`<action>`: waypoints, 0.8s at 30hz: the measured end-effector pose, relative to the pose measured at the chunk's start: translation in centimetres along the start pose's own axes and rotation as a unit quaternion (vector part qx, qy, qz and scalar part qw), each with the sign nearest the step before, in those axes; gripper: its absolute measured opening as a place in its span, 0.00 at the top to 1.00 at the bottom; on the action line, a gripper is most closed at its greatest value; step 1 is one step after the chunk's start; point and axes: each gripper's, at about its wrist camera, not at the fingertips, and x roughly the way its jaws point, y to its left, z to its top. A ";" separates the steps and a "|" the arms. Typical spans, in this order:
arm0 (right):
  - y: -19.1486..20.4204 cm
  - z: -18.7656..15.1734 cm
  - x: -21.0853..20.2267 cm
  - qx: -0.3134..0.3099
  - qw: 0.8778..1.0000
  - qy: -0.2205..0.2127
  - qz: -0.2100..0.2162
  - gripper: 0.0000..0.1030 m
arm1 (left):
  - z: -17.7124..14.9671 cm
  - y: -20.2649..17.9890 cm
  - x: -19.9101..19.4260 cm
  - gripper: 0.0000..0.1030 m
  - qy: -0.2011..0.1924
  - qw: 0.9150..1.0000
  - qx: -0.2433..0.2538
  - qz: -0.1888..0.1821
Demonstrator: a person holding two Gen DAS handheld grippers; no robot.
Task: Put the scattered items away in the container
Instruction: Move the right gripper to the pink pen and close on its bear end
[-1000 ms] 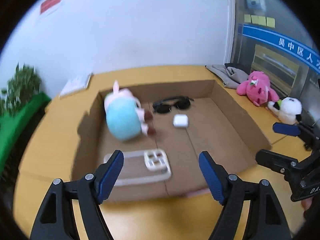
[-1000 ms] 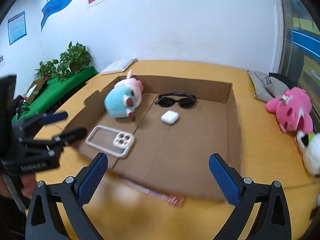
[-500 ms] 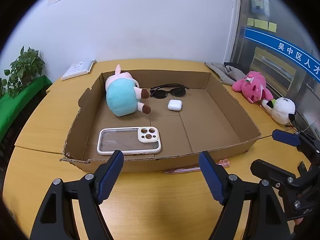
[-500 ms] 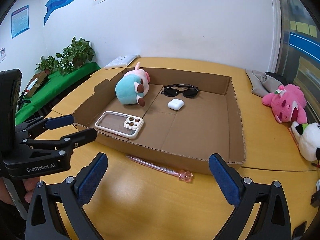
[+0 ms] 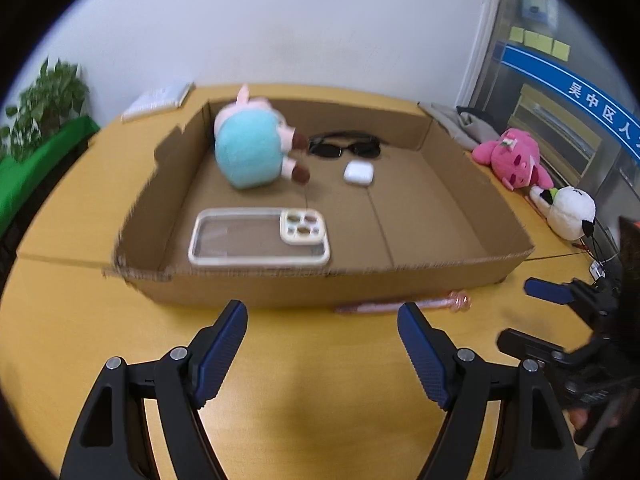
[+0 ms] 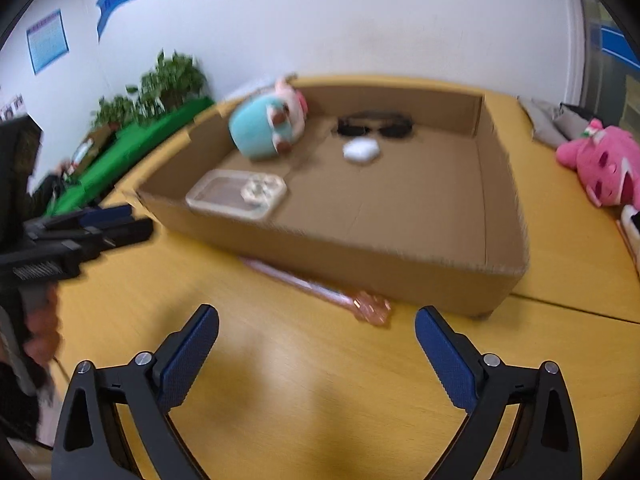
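L wrist view: my left gripper [image 5: 322,320] hangs over the tabletop [image 5: 80,320] w/ fingers wide apart, holding nothing. The cardboard box [image 5: 280,286] sits just beyond, already carrying a blue plush [image 5: 248,152], sunglasses [image 5: 346,148], white earbud case [image 5: 359,173] and clear phone case [image 5: 258,238]. A pink pen [image 5: 404,305] lies outside, tight against the box's near wall, to the right. Pink plush [image 5: 514,160] and panda plush [image 5: 570,210] sit far right, well apart from the box.

R wrist view: right gripper [image 6: 316,332] also spread wide, empty, w/ the pen [image 6: 316,286] just ahead. I judge the pen is next. I'd come in low, fingers straddling the shaft crosswise near its free end, since the wall leaves little room behind it; a thin pen may roll, so close slowly.

Tabletop is smooth yellow wood w/ a seam [image 6: 580,308] at right; white wall, green plants [image 6: 160,88] at far left. Both views are motion-blurred.
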 end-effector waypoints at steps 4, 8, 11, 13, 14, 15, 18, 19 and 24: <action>0.3 -0.3 2.5 -0.041 0.999 0.009 0.004 0.10 | -1.1 0.5 1.2 0.25 0.025 1.000 -0.007 -0.006; 0.6 0.0 4.2 -0.058 0.998 0.009 0.018 0.12 | -1.8 0.9 1.9 0.25 0.043 0.999 -0.012 -0.008; 0.4 0.2 5.3 -0.054 0.998 0.016 0.025 0.12 | -2.2 1.1 2.1 0.25 0.048 0.999 -0.014 -0.005; 0.5 0.0 5.6 -0.059 0.998 0.019 0.030 0.10 | -2.4 1.3 2.2 0.25 0.051 0.999 -0.014 -0.008; 0.7 -0.1 5.6 -0.063 0.997 0.021 0.028 0.10 | -2.5 1.4 2.2 0.25 0.053 0.998 -0.014 -0.007; 0.8 -0.2 5.5 -0.062 0.997 0.025 0.031 0.11 | -2.5 1.5 2.4 0.25 0.054 0.998 -0.015 -0.006; 1.1 -0.8 4.3 -0.040 0.996 0.036 0.071 0.11 | -2.5 2.0 2.7 0.25 0.060 0.998 -0.023 -0.010; 1.4 -1.1 3.7 -0.039 0.995 0.037 0.083 0.11 | -2.6 2.2 2.8 0.25 0.060 0.998 -0.023 -0.012; 1.9 -0.7 2.1 -0.056 0.996 0.024 0.061 0.12 | -2.7 2.9 3.7 0.25 0.074 0.996 -0.043 -0.023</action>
